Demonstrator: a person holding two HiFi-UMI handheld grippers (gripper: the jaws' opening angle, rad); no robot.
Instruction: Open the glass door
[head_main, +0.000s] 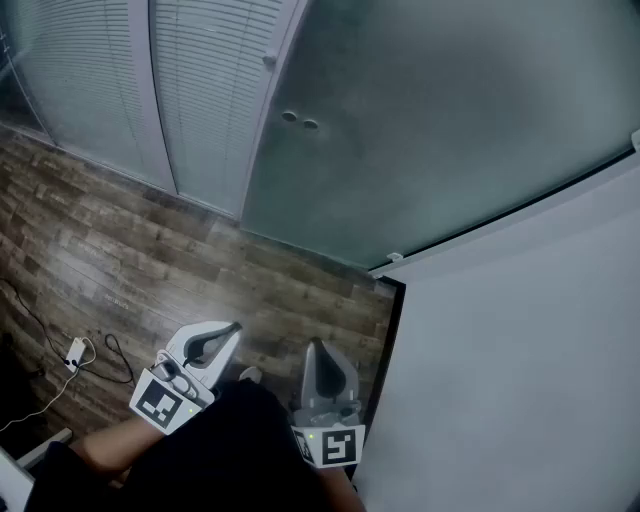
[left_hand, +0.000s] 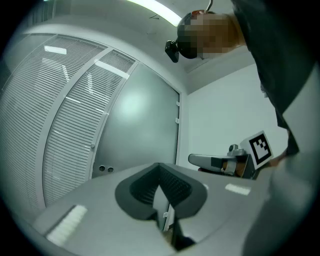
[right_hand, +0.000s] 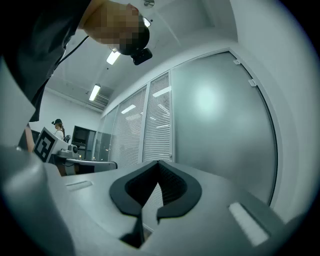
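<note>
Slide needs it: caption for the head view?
Both shut, left gripper and right gripper face the frosted glass door.

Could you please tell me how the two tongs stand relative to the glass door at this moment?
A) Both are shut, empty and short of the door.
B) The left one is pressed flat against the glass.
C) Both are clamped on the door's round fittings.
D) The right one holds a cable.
A: the left tongs and right tongs are closed on nothing, with wooden floor between them and the glass door.
</note>
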